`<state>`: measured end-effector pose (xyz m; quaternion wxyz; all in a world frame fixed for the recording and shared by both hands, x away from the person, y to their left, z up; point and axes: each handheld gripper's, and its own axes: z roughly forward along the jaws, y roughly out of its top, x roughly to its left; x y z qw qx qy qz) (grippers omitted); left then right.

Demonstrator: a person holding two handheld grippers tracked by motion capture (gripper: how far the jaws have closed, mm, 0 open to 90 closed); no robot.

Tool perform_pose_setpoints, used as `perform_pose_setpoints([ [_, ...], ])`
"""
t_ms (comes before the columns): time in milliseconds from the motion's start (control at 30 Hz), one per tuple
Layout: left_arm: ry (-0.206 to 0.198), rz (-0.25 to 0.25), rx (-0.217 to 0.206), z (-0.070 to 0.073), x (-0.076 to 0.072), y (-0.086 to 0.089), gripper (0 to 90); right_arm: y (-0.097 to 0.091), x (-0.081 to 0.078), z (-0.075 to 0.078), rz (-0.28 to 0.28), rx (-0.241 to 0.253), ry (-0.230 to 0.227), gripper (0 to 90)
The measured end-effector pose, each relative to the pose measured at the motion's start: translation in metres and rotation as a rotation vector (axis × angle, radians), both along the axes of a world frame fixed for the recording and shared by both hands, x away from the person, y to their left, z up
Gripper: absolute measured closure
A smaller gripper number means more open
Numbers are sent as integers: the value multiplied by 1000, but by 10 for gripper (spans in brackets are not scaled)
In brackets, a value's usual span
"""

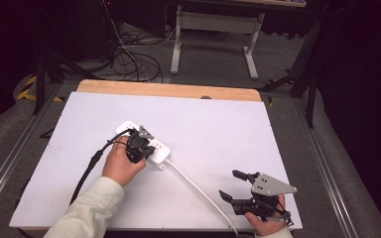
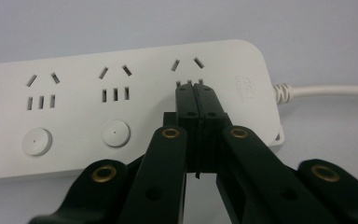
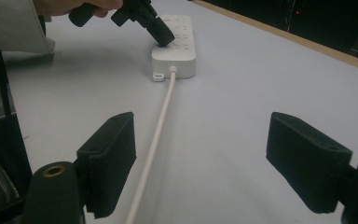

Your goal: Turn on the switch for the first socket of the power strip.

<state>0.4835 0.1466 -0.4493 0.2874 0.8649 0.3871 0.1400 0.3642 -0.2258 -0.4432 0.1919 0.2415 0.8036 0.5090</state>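
Note:
A white power strip [image 1: 159, 152] lies on the white board, a little left of the middle. Its face [image 2: 121, 93] has rows of sockets and round buttons. My left gripper [image 1: 144, 145] is shut with nothing between its jaws. Its closed tip [image 2: 196, 88] rests at the socket nearest the cable end, which also shows in the right gripper view [image 3: 161, 35]. I cannot tell if it presses down. The strip's white cable [image 1: 198, 191] runs toward the front edge. My right gripper [image 1: 229, 184] stands open at the front right, its pads [image 3: 107, 163] wide apart with the cable [image 3: 154, 144] passing between them.
The white board [image 1: 218, 124] covers a wooden table whose far edge [image 1: 168, 89] shows as a tan strip. A black cable [image 1: 92, 163] trails from the left gripper. Beyond the table are floor cables [image 1: 134, 64] and a white desk frame [image 1: 213, 29].

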Motion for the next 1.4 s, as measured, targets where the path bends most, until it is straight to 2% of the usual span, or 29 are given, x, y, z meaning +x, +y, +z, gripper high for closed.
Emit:
perform_pose_setpoints([
  [233, -11, 0, 38, 0, -1, -5, 900, 0, 0, 0, 3, 1, -4, 243],
  [467, -15, 12, 21, 2, -1, -3, 900, 0, 0, 0, 1, -3, -3, 243],
  [600, -13, 16, -46, 12, -1, 1, 900, -2, 1, 0, -5, 4, 2, 243],
  [833, -39, -18, -76, 37, -12, 5, 900, -1, 2, -1, -3, 4, 0, 243],
  [1267, -65, -30, -105, 52, -19, 11, 900, -1, 3, -1, -7, 3, 9, 243],
  [1400, -60, -35, -146, 53, -21, 12, 900, -1, 3, -1, -8, 1, 7, 243],
])
